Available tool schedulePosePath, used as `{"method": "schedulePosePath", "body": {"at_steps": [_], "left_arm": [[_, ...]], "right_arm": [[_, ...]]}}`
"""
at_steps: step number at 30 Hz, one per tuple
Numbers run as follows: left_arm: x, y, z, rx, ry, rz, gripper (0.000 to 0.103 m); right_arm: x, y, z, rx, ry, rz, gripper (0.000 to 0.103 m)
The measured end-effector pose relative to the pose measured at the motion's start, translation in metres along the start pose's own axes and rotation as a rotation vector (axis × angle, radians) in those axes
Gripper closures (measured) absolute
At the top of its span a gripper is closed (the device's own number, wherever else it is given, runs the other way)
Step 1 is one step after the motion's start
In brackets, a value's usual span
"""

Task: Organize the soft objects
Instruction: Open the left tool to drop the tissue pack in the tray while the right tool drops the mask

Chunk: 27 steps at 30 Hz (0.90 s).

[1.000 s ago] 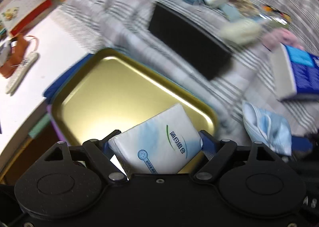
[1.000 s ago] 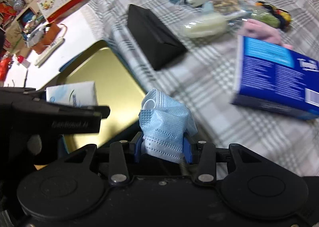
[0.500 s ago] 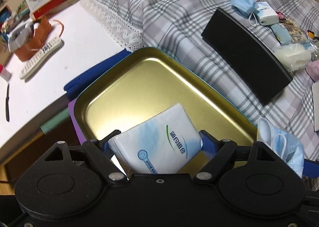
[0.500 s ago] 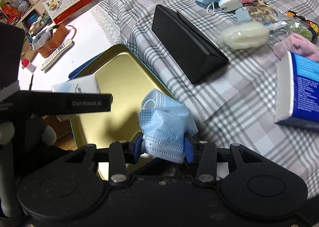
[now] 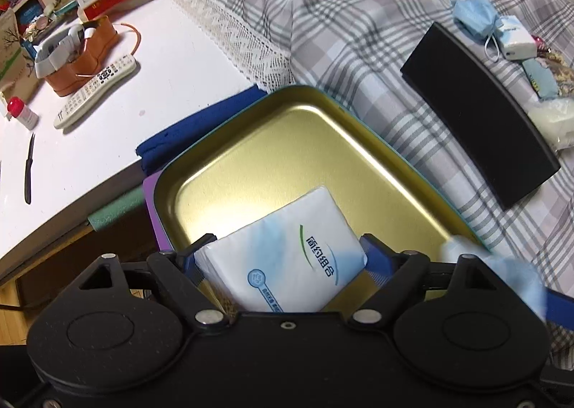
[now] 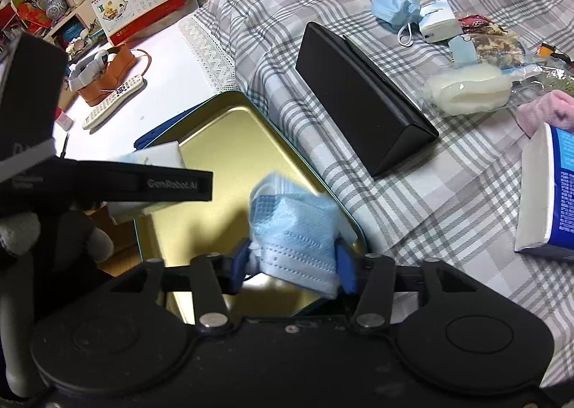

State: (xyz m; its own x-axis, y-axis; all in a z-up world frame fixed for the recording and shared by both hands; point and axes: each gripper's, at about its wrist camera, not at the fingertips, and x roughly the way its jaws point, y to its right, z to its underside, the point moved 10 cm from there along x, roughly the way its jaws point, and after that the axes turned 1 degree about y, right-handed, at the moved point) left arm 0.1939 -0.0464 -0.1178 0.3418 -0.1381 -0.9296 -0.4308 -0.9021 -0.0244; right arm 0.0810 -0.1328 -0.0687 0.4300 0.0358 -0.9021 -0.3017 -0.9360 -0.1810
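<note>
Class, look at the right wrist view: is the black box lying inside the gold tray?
No, the black box lies on the checked cloth, beside the tray.

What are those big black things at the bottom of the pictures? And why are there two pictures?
A person holds a grabbing tool in each hand, and each tool has a camera looking along its claw. One picture comes from the left tool, the other from the right. The left claw has a white tissue pack between its fingers, over a gold tin tray. The right claw has a blue face mask. Both claws have just been opening, probably to drop these into the tray. On the checked cloth lie a black box and another mask.
</note>
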Motion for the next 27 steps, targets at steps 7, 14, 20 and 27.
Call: {"method": "schedulePosePath", "body": {"at_steps": [7, 14, 20, 27], "left_arm": [[0.0023, -0.0037, 0.0005, -0.003, -0.005, -0.034, 0.015], [0.0068, -0.0012, 0.0055, -0.001, -0.045, -0.019, 0.015], [0.0073, -0.0004, 0.0065, 0.001, -0.049, -0.018, 0.015], [0.0092, -0.0005, 0.0081, -0.004, -0.057, -0.011, 0.015]], "right_arm": [[0.0016, 0.0036, 0.0007, -0.002, 0.000, 0.008, 0.045], [0.0048, 0.0053, 0.0039, 0.006, -0.015, 0.010, 0.044], [0.0048, 0.0048, 0.0042, 0.007, -0.019, 0.009, 0.044], [0.0055, 0.0057, 0.0056, 0.011, -0.025, 0.010, 0.043]]}}
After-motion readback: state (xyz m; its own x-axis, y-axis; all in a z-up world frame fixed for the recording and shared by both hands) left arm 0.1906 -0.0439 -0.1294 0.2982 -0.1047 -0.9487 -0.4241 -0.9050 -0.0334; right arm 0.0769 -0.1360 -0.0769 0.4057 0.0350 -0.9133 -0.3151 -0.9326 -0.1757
